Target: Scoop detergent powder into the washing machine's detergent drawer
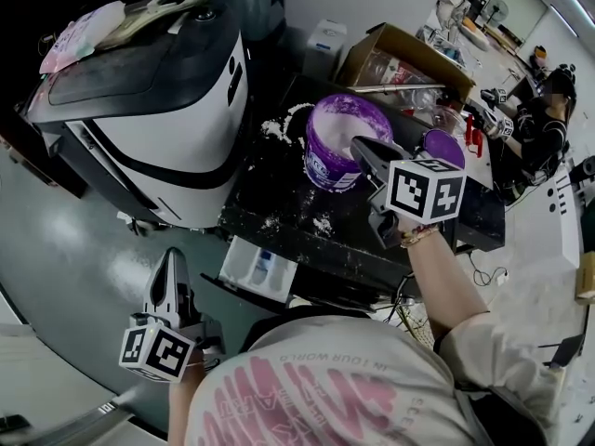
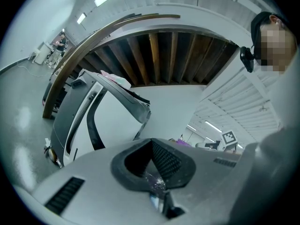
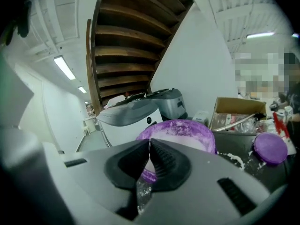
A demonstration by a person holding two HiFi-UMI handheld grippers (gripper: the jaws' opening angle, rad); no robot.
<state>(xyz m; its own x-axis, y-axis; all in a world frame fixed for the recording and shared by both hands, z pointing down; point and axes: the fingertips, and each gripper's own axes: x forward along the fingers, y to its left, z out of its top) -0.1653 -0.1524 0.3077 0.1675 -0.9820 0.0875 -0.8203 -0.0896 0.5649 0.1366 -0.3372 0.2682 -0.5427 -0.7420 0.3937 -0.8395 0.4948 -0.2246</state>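
Down at the left, the left tongs hang level over the floor beside the washing machine, pads closed tip to tip; nothing is clearly gripped. The detergent drawer stands pulled out below the front edge of the black worktop, which is dusted with spilled powder. On it sits the open purple detergent tub. The right tongs tilt down at its rim, closed. The purple lid lies just right of them.
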